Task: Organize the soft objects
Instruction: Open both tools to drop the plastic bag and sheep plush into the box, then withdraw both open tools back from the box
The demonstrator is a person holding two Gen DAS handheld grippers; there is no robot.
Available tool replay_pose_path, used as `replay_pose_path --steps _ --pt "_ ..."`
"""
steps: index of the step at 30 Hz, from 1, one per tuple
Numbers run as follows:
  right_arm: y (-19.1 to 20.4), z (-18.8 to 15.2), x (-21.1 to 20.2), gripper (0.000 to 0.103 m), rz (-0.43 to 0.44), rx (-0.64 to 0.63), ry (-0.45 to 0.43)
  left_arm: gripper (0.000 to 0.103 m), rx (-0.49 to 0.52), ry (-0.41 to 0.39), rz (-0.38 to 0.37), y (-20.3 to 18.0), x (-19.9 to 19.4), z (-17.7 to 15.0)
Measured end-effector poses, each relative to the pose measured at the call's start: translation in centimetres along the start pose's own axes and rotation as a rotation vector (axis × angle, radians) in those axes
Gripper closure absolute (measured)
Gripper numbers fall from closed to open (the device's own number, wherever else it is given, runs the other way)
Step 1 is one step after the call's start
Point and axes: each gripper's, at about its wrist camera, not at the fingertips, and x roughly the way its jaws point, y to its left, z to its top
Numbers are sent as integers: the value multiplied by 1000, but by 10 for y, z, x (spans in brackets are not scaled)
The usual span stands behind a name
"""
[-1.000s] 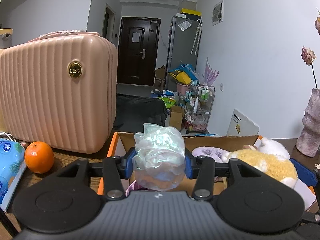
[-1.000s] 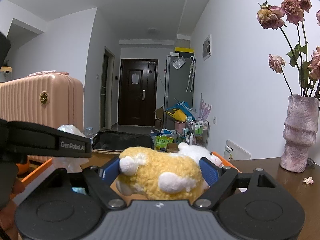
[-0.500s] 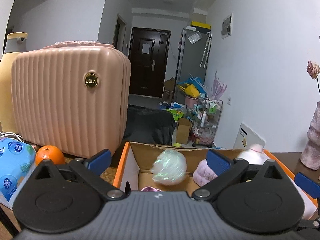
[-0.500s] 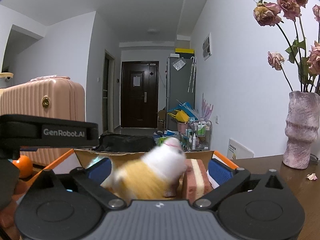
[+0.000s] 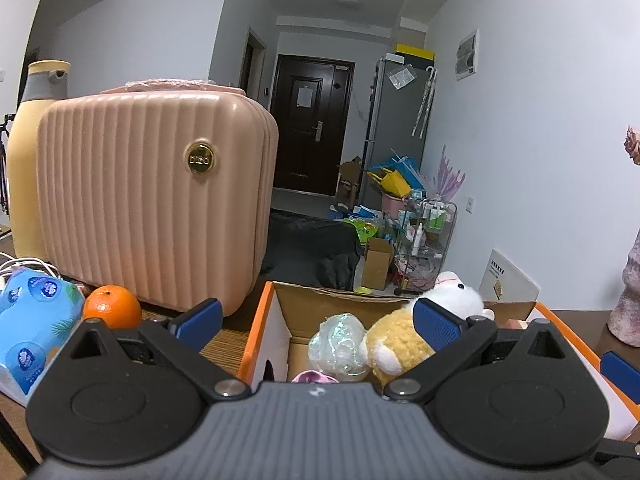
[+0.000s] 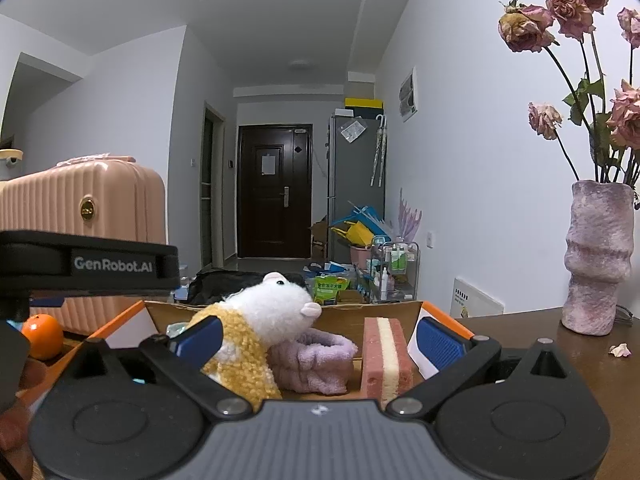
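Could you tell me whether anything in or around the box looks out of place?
Mostly no. The plush toy lies tilted across the purple fabric item inside the cardboard box, and a fallen petal lies on the table beside the vase.

Box [image 6: 436, 307] is open on top, but the plush toy [image 6: 264, 320], purple cloth [image 6: 316, 364] and sponge [image 6: 386, 354] crowd it. Pink suitcase [image 5: 152, 196] walls off the left; vase [image 6: 598, 264] stands right.

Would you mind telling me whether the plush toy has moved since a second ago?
Yes. The plush toy left the right gripper, now open, and dropped down into the cardboard box, beside the purple cloth.
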Motion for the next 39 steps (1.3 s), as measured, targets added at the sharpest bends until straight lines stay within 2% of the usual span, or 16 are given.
replay_pose_path --steps 19,26,39 --pt "-7 -6 -38 0 -2 23 -2 0 -23 -20 50 22 -56 -12" --pt "-14 -13 -68 0 2 31 -1 0 -59 -30 68 34 -87 -22" --pt "-28 -20 -121 0 25 35 -1 0 -7 4 95 43 -135 -42"
